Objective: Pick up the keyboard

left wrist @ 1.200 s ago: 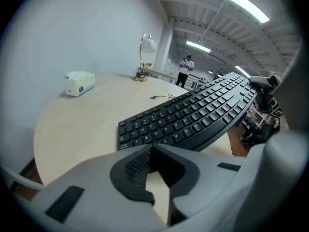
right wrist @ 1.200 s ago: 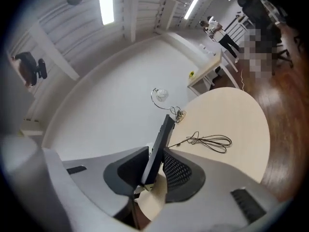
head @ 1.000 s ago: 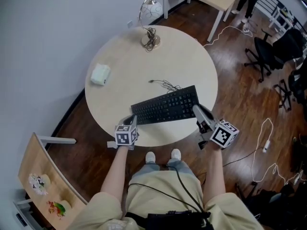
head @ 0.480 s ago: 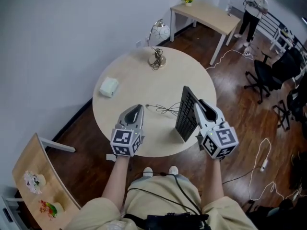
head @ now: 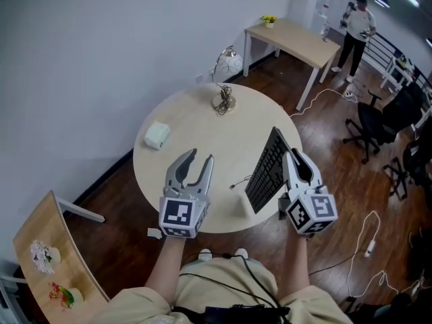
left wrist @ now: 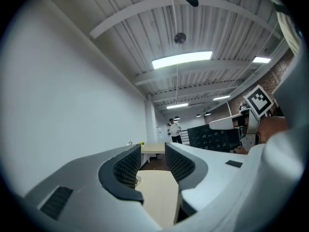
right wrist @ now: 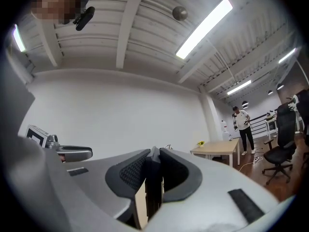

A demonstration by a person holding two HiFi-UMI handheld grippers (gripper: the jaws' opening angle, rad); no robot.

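The black keyboard [head: 268,171] hangs on edge above the round table [head: 202,123], keys facing left, its cable [head: 237,179] dangling. My right gripper [head: 294,159] is shut on the keyboard's right end. In the right gripper view the pads clamp its thin dark edge [right wrist: 153,178]. My left gripper [head: 200,159] is raised to the keyboard's left, apart from it. Its jaws are opening with nothing between them, and only the tabletop [left wrist: 157,192] shows in the gap. From the left gripper view the keyboard's key face [left wrist: 212,138] appears at the right.
On the table stand a globe lamp [head: 226,79] at the far edge and a small white box [head: 156,135] at the left. A wooden desk [head: 300,39], a person [head: 356,25] and office chairs [head: 378,117] are beyond. A wooden shelf [head: 40,248] sits lower left.
The keyboard has gone from flat on the table to on edge in the air, lifted by the right gripper. The left gripper left the keyboard's left end, rose, and its jaws parted.
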